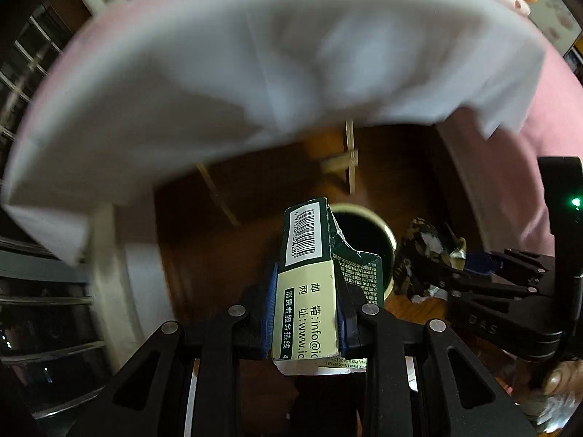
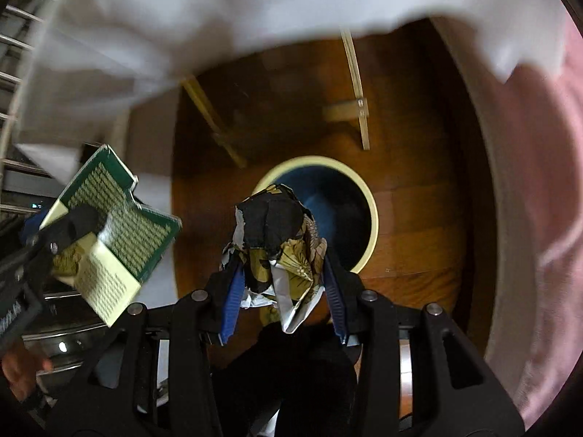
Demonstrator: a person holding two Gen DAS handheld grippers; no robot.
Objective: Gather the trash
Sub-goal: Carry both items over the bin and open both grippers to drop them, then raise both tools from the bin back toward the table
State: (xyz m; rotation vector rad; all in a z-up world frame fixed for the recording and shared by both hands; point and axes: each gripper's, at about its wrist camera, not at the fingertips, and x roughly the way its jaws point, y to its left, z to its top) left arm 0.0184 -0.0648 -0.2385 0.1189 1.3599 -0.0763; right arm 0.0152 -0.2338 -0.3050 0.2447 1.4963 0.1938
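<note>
My left gripper (image 1: 305, 284) is shut on a torn green and cream carton (image 1: 308, 276) with a barcode, held upright above the floor. The same carton (image 2: 109, 233) shows at the left of the right wrist view. My right gripper (image 2: 282, 276) is shut on a crumpled black and gold wrapper (image 2: 280, 240); in the left wrist view that wrapper (image 1: 426, 255) hangs to the right. Below both stands a round bin with a cream rim (image 2: 371, 215) and a dark inside, on the wooden floor; in the left wrist view its rim (image 1: 386, 229) sits just behind the carton.
A white cloth (image 1: 255, 73) hangs over a table edge above the bin. Light wooden legs (image 2: 359, 87) stand on the brown floor (image 2: 419, 182) under it. Pink fabric (image 2: 539, 182) fills the right side. Metal racks (image 1: 43, 309) are at the left.
</note>
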